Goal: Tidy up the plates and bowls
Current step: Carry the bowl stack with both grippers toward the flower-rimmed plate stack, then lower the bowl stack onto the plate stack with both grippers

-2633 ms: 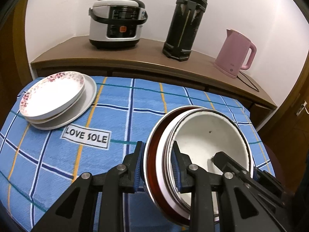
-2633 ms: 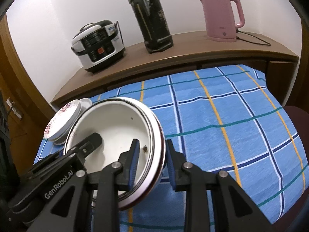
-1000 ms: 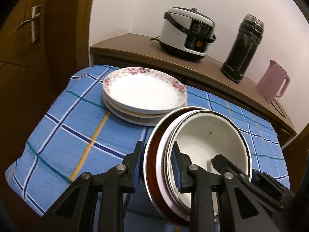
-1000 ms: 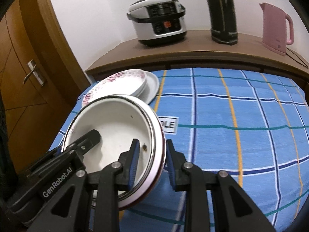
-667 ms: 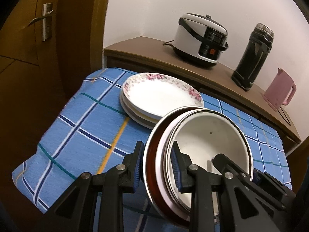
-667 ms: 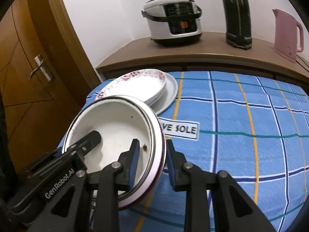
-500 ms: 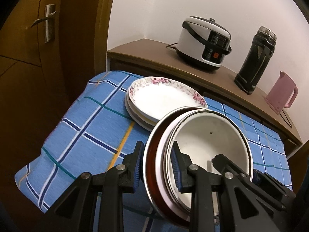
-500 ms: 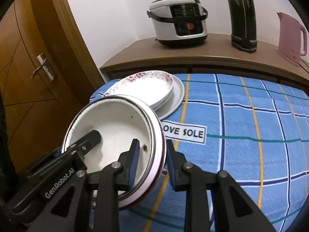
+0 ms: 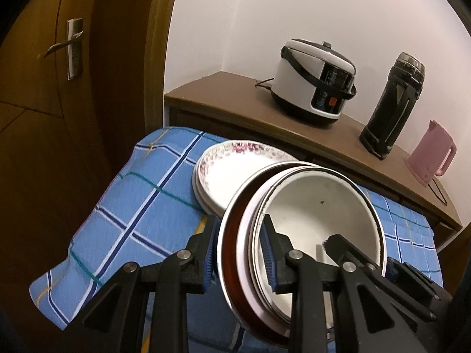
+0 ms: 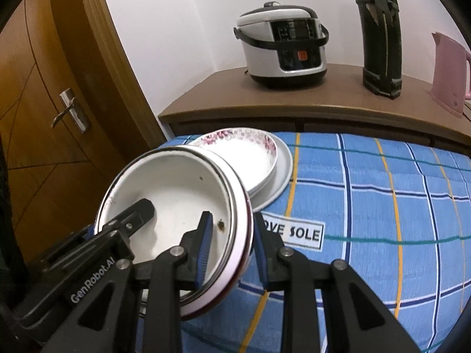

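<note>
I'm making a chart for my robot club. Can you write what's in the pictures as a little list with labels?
held: stack of bowls, white enamel one on top
left tool: shut on the stack's rim
right tool: shut on the opposite rim
table pile: flowered plate on a plain white plate
cloth: blue checked tablecloth
sideboard: rice cooker, black flask, pink kettle

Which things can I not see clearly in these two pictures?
- Bowl stack: the dish count is unclear in both views; nested rims overlap.
- Its underside and lower edge: hidden by both grippers' jaws.
- Plate pile: near side covered by the held stack.
- Pink kettle: cut off by the right wrist view's edge.
</note>
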Demonstrator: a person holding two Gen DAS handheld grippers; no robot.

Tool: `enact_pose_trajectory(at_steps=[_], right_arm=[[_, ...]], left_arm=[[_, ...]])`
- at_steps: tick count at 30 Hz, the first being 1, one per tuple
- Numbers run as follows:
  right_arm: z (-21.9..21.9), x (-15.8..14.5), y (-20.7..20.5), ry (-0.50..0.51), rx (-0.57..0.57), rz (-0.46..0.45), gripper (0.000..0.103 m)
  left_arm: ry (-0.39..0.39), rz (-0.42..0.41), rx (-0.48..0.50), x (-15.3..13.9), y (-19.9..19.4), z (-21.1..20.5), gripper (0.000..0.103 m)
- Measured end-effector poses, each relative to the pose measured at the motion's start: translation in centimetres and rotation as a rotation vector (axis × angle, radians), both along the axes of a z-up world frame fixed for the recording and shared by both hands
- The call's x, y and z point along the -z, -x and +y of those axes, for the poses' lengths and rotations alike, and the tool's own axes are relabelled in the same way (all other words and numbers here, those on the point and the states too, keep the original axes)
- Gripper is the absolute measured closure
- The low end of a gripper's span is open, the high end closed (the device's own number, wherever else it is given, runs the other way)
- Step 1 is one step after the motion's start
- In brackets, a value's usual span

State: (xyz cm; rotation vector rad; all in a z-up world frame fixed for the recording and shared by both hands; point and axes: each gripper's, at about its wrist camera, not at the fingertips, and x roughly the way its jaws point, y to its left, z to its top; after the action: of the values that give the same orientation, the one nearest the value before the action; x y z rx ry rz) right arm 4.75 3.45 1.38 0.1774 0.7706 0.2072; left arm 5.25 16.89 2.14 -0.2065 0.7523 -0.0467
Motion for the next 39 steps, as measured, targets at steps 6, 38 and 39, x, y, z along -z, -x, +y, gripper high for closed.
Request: enact_pose_trajectory(at_steps=[6,38,39], right_arm=[[-0.5,-0.9,-1.4,-0.003,0.009,-0.015,0.076],[-3.5,-1.4,-10.4,0.04,0.04,-0.001,0.076],[-3.5,-1.3,-10.6,0.041,0.039,0.002,0.076]], left_arm=[[-0.001,-0.013,0.004,-0.6,-1.4,-0.6,0.072],[0.046,0.009,0.007,0.3,-10.1,-3.0,0.072],[0.047,0.011,0.006,0.4,-10.3,-3.0,0.072]])
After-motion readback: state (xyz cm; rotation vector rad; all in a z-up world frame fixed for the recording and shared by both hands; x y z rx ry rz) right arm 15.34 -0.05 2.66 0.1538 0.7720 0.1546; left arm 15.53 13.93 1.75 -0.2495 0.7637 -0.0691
